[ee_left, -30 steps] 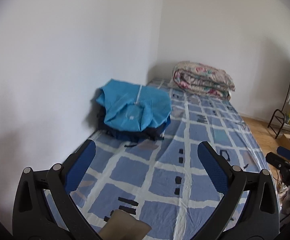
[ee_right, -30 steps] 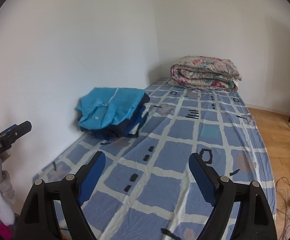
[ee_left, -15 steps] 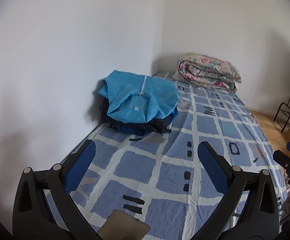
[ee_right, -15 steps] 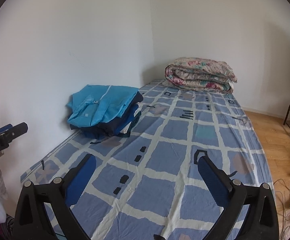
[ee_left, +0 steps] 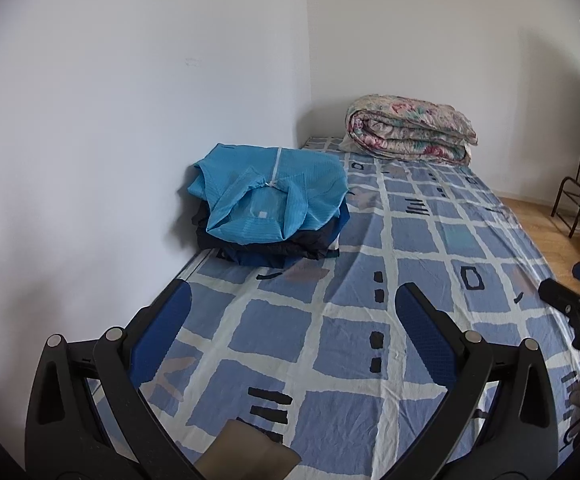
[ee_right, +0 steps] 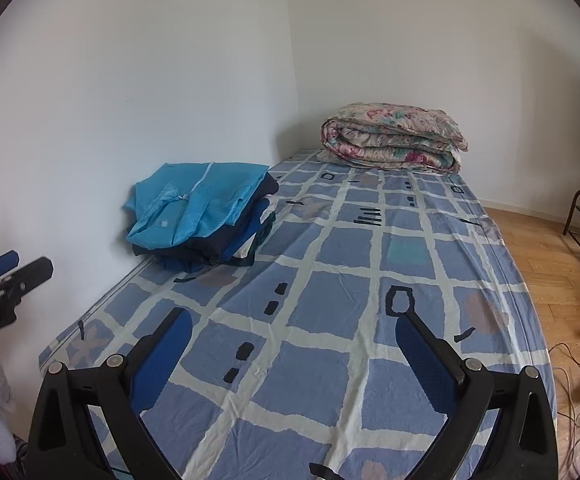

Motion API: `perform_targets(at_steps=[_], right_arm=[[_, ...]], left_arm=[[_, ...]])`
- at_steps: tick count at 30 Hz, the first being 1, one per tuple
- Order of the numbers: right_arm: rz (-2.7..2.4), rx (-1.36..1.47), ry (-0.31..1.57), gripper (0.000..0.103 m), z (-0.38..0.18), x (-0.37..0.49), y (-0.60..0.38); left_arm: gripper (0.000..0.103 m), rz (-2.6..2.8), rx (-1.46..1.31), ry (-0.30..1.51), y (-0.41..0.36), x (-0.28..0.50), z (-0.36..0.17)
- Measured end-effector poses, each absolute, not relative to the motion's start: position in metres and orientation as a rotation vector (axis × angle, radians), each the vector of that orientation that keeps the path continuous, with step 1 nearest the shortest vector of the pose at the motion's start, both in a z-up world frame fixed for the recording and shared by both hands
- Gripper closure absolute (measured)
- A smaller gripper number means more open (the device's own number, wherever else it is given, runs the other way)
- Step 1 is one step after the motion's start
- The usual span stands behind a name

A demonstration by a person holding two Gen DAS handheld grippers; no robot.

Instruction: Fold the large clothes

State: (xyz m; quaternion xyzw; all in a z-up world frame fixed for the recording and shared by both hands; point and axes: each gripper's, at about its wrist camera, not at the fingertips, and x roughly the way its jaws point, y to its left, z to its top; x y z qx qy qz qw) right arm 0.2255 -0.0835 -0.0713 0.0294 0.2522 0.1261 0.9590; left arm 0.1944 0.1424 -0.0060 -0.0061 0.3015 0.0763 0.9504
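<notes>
Left wrist: folded clothes (ee_left: pixel 272 204) beyond left gripper (ee_left: pixel 290 316).

Your bed sheet (ee_right: pixel 330 248) is matt woven cloth, lightly creased, printed in blue checks. The top garment (ee_left: pixel 274 196) of the folded pile is thin blue cloth with a fine ribbed weave and slight sheen; the dark garments (ee_left: pixel 286 250) beneath look smoother. The rolled quilt (ee_right: pixel 394 140) is soft, puffy floral cloth. Your fingers (ee_right: pixel 162 356) carry textured blue pads on matt black plastic with metal rivets. The floor (ee_right: pixel 546 248) is smooth wood. The walls (ee_right: pixel 130 80) are matt.
</notes>
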Motion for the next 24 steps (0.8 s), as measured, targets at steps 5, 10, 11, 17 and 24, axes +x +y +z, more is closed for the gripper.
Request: perform_targets(at_steps=[5, 10, 11, 17, 24], right_arm=[[0.251, 0.072, 0.517, 0.0, -0.0728, 0.225, -0.0876], [0.254, 0.079, 0.523, 0.0, -0.0744, 0.225, -0.0888], [0.252, 0.075, 0.522, 0.0, -0.0747, 0.225, -0.0885], [0.248, 0.075, 0.526, 0.0, -0.0755, 0.2259, -0.0881], [0.237, 0.071, 0.527, 0.0, -0.0783, 0.2246, -0.0874]], left_arm=[[0.0, 0.156, -0.009, 0.615, 0.1399, 0.1927, -0.0063], [0.0, 0.157, -0.009, 0.614, 0.1402, 0.1926, -0.0062], [0.0, 0.155, -0.011, 0.616, 0.1399, 0.1926, -0.0064], [0.0, 0.151, -0.013, 0.62, 0.1408, 0.1913, -0.0071], [0.0, 0.153, -0.02, 0.614, 0.1429, 0.189, -0.0077]])
